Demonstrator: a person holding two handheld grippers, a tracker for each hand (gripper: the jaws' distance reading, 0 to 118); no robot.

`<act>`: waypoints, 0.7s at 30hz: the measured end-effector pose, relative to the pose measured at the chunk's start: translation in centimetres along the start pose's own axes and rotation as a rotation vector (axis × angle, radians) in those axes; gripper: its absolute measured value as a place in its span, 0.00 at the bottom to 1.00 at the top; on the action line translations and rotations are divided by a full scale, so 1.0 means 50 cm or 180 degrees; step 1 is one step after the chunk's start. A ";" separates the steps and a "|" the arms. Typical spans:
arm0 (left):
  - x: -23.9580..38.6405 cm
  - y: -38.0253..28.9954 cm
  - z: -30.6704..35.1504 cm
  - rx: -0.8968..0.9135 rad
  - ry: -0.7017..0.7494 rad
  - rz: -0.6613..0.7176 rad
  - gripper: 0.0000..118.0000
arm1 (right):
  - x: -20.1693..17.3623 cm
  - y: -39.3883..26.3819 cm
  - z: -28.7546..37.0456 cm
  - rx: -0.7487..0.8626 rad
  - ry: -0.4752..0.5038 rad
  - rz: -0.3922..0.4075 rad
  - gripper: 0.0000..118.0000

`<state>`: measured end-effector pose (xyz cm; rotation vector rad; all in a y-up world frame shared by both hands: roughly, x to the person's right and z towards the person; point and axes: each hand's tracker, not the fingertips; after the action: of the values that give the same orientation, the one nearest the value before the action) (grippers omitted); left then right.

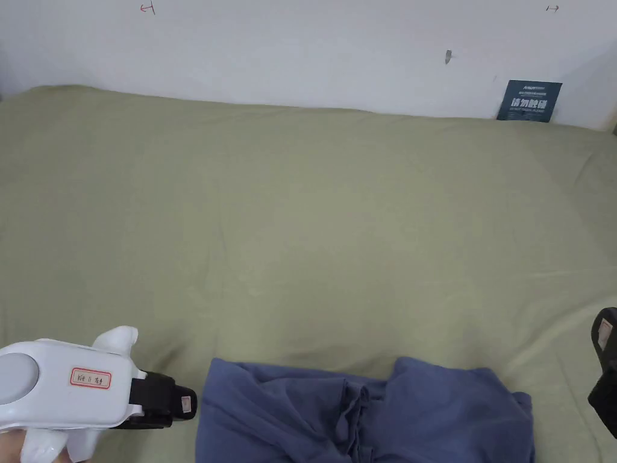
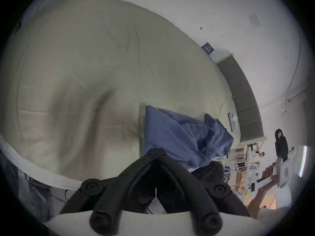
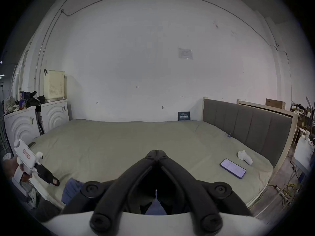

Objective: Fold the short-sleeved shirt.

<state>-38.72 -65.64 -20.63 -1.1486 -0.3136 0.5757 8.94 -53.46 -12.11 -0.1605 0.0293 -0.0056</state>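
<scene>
Soft, even daylight, no hard shadows. Both gripper views are dim, bent at the edges with black corners. The left gripper view smears with motion blur; the head view stays sharp.

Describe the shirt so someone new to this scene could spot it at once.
Start from the bed with the olive-green sheet that runs along the white wall. At its near edge, between the two grippers, lies the shirt, a crumpled blue heap. It is the one blue cloth on the sheet; the phone and a small white object lie near the headboard.
</scene>
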 end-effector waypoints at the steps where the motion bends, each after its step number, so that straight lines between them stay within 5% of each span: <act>1: -0.004 0.001 -0.012 -0.0075 -0.0109 -0.0057 0.04 | -0.001 0.001 -0.001 -0.0007 0.0001 0.0008 0.00; 2: -0.007 0.003 -0.025 -0.0105 -0.0211 -0.0031 0.17 | -0.002 0.000 -0.003 -0.0013 -0.0013 0.0032 0.00; 3: -0.007 0.007 -0.042 -0.0157 -0.0301 -0.0037 0.45 | -0.002 -0.001 -0.003 -0.0026 -0.0020 0.0048 0.00; 4: -0.008 0.011 -0.060 -0.0198 -0.0226 -0.0011 0.85 | -0.001 0.000 -0.004 -0.0049 -0.0016 0.0055 0.00; 5: -0.010 0.015 -0.074 -0.0209 -0.0201 -0.0019 0.94 | -0.001 0.000 -0.004 -0.0063 -0.0024 0.0056 0.00; 12: -0.019 0.045 -0.119 -0.0183 -0.0618 0.0008 0.87 | 0.005 -0.007 -0.010 -0.0146 -0.0079 0.0071 0.00; 14: -0.011 0.050 -0.135 -0.0224 -0.0818 0.0073 0.75 | 0.008 -0.008 -0.012 -0.0157 -0.0088 0.0064 0.00; 16: 0.003 0.045 -0.160 -0.0362 -0.0475 -0.0159 0.62 | 0.012 -0.008 -0.016 -0.0168 -0.0093 0.0040 0.00; 17: 0.008 0.045 -0.163 -0.0370 -0.0496 -0.0230 0.46 | 0.014 -0.008 -0.015 -0.0167 -0.0089 0.0023 0.00; 18: 0.009 0.050 -0.158 -0.0356 -0.0539 -0.0128 0.15 | 0.016 -0.007 -0.015 -0.0170 -0.0086 0.0017 0.00; 21: 0.001 0.057 -0.165 -0.0342 -0.0527 -0.0079 0.11 | 0.021 -0.008 -0.014 -0.0177 -0.0092 0.0019 0.00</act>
<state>-35.18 -71.07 -26.46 -1.2010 -0.5054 0.6398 9.97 -53.96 -12.75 -0.2162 0.0012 0.0034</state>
